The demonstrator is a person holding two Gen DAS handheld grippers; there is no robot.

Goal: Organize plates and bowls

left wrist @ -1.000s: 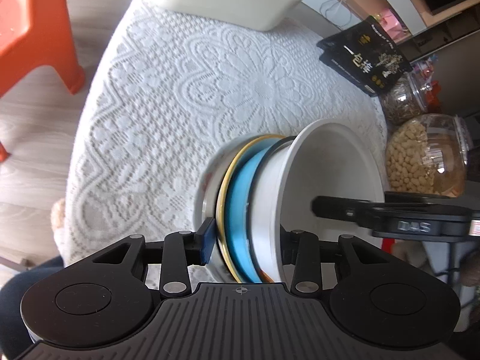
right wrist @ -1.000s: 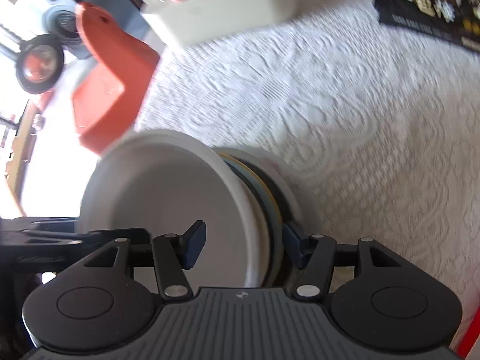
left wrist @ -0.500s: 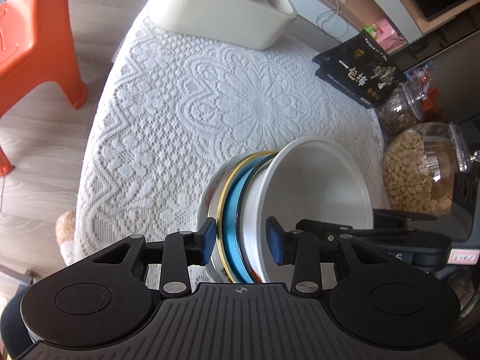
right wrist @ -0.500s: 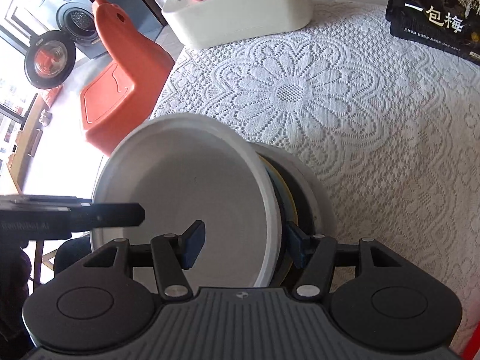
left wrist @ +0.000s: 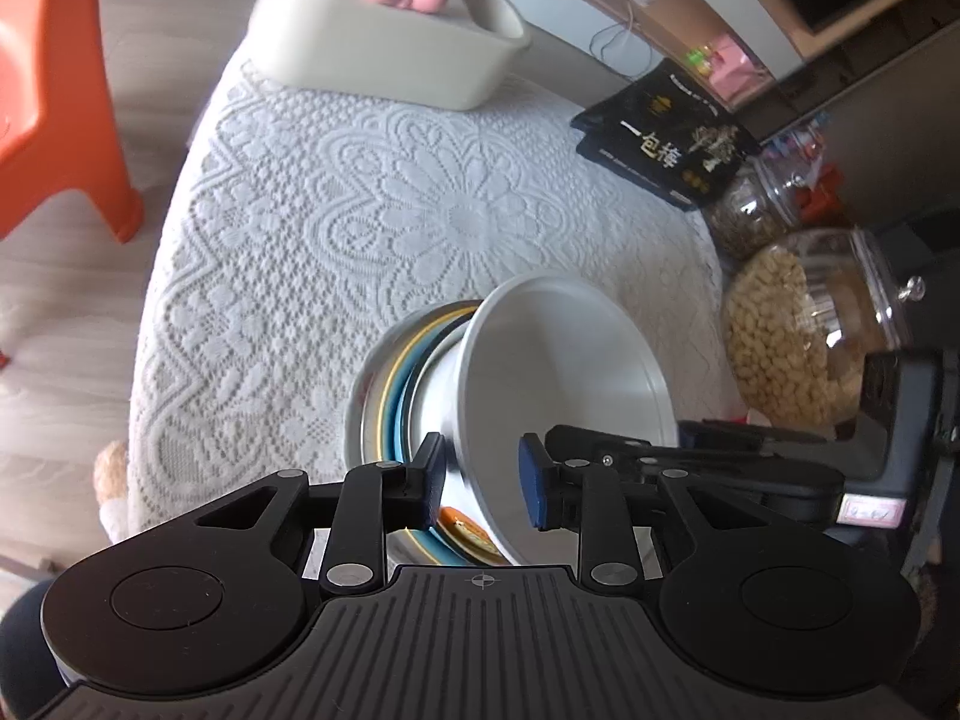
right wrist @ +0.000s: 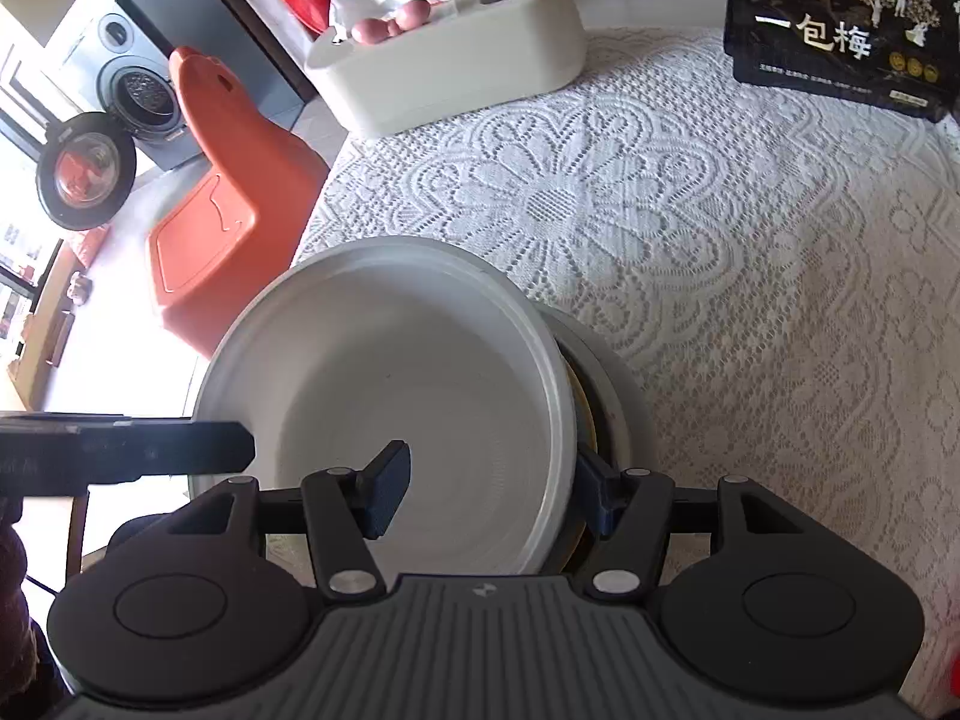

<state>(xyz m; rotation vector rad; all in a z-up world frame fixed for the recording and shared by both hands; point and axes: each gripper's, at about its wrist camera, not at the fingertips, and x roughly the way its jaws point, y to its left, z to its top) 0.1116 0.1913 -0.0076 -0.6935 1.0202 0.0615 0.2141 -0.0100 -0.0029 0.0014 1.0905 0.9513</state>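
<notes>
Left gripper (left wrist: 482, 480): jaws having just been closing, straddling white bowl (left wrist: 564, 372) rim, gap showing at right pad, contact unclear. Right gripper (right wrist: 489, 495): jaws part open, clamping bowl rim together with stacked plates (left wrist: 390, 396), tilting stack on edge over lace tablecloth (left wrist: 360, 210), likely for lifting as one. Black packet (right wrist: 840, 30) reading "一包梅".

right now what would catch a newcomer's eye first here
The tilted white bowl up front, leaning on a stack of plates with both grippers at its rim. Behind it lie the lace tablecloth, then the cream box at the far edge, with an orange chair on the floor beside the table.
</notes>
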